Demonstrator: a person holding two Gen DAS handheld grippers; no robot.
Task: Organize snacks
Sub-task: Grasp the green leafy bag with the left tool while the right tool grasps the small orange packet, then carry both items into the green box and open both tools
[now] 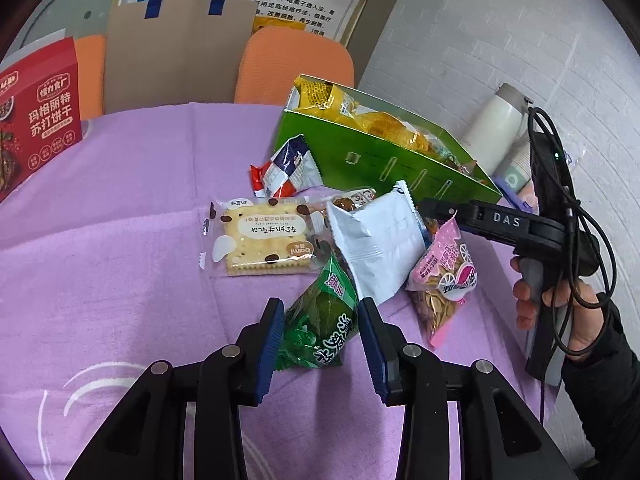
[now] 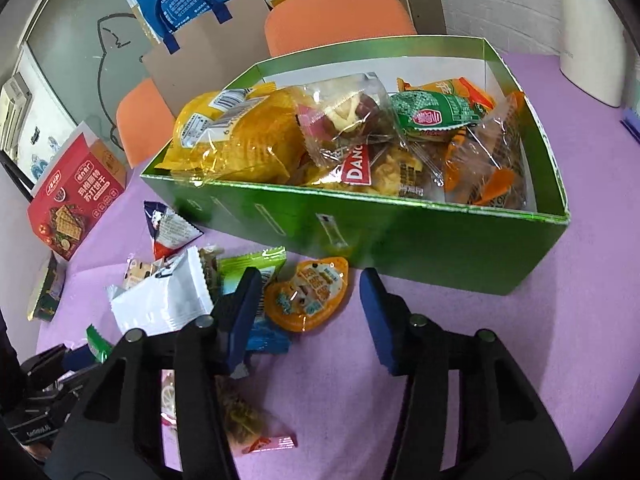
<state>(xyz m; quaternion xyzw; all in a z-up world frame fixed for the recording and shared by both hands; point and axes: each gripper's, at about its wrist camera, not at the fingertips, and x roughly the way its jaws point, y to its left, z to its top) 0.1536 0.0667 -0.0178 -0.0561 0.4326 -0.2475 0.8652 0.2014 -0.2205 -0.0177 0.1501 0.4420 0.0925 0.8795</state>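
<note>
On the purple cloth, a green snack packet (image 1: 320, 320) sits between the blue pads of my left gripper (image 1: 321, 308), which is shut on its sides. Beyond it lie a cracker packet (image 1: 264, 240), a white packet (image 1: 376, 240), a pink packet (image 1: 444, 280) and a red-white-blue packet (image 1: 286, 168). The green box (image 2: 360, 240) holds several snacks. My right gripper (image 2: 310, 280) is open just in front of the box, with an orange jelly packet (image 2: 306, 300) on the cloth between its fingers, nearer the left one. A hand (image 1: 532, 300) holds it.
A red cracker box (image 1: 36, 120) stands at the table's far left. A white bottle (image 1: 496, 128) stands behind the green box by the wall. Orange chairs (image 1: 296, 64) and a brown paper bag (image 1: 172, 52) are beyond the far edge. Bare cloth lies to my left.
</note>
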